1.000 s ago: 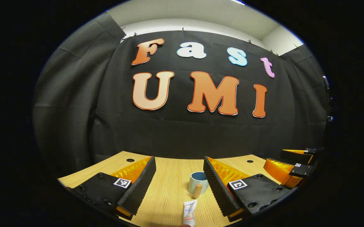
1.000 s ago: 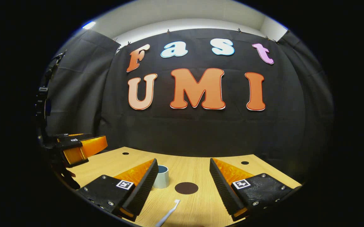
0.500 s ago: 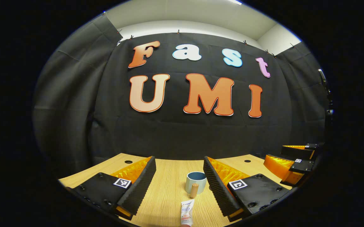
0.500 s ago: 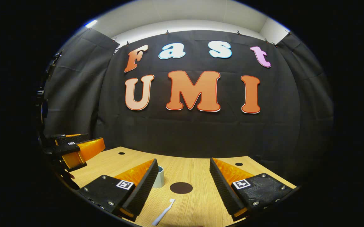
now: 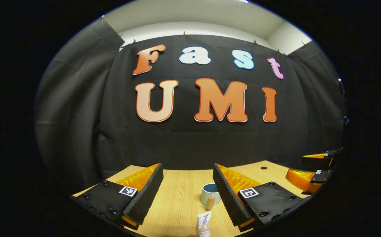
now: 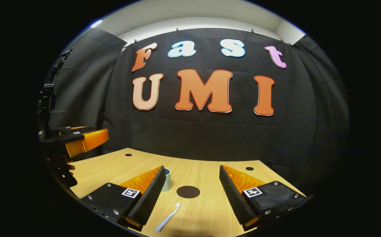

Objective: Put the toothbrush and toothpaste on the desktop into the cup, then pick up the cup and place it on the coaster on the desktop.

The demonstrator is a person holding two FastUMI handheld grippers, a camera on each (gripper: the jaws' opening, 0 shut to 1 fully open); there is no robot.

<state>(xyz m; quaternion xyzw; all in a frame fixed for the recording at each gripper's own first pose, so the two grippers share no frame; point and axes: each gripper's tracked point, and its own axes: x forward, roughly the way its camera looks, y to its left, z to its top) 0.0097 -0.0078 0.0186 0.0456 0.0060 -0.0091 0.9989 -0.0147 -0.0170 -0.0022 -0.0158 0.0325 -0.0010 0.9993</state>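
Wood-grain desktop (image 6: 207,171), pale and bare, spreads ahead of both grippers. On it, beyond the left gripper (image 5: 188,191) and just inside its right finger, stands the pale blue cylindrical cup (image 5: 209,193) with a stubby wooden handle. In the right gripper view the cup is half hidden behind the left finger of the right gripper (image 6: 192,192). Both grippers stand wide apart and hold nothing. The dark round coaster (image 6: 188,192) lies flat between the right gripper's jaws, farther out. Nearer, toward that gripper's left finger, lies the slim white toothbrush (image 6: 168,217). The small white toothpaste tube (image 5: 204,224) lies close in between the left jaws, right of centre. Neither item is in the cup yet. The toothbrush lies low and thin, so closing too high would likely skid over it, and a careless reach toward the tube could knock the cup.
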